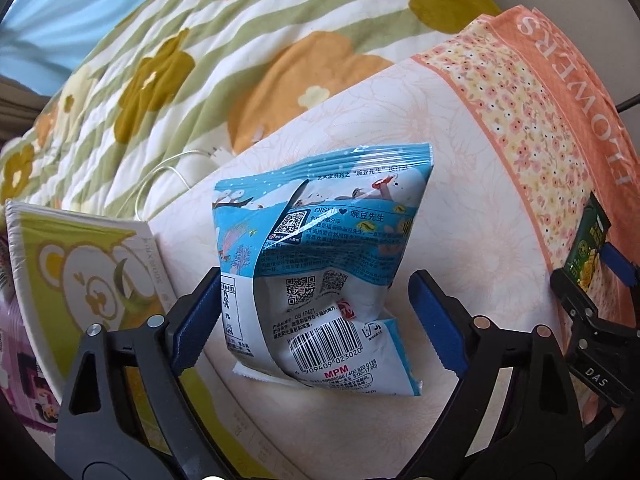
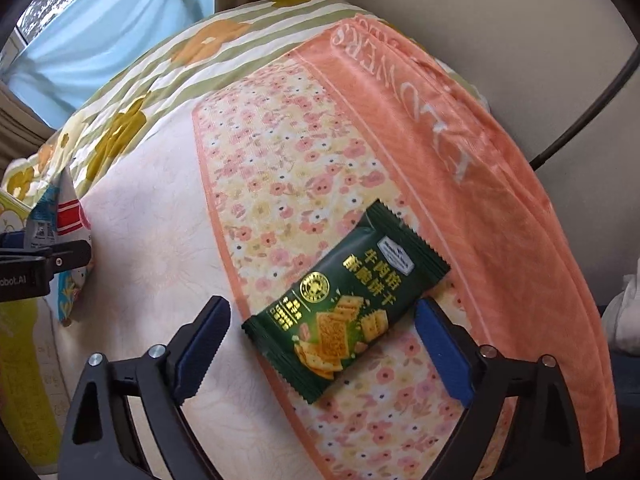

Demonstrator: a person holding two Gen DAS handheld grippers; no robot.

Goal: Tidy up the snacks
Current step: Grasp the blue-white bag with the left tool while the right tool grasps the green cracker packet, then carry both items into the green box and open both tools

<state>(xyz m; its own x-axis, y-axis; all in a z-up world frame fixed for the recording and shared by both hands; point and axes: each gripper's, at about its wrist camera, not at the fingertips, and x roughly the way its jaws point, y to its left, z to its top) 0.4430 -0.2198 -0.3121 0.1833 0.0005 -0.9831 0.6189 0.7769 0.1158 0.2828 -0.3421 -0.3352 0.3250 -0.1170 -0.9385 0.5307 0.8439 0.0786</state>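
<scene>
Spread across the bed: a quilt with olive and orange flowers on green stripes, and over it a cream towel edged in small pink blossoms and a salmon band lettered FLOWERS. Lying crumpled on the cream middle of the towel, back side up, a blue-and-white pea-snack bag showing QR codes, barcode and a creased seam. Flat on the blossom border, well apart from the bag, a dark green cracker packet with gold lettering and pictured crackers, zigzag ends. Open towel on all sides of both. At the left edge, just beside the towel, a green-and-white printed box; behind, a thin white cable, a pale blue curtain, a beige wall. Left gripper spread wide around the bag, left pad touching or nearly so. Right gripper spread wide astride the packet, pads apart from it.
</scene>
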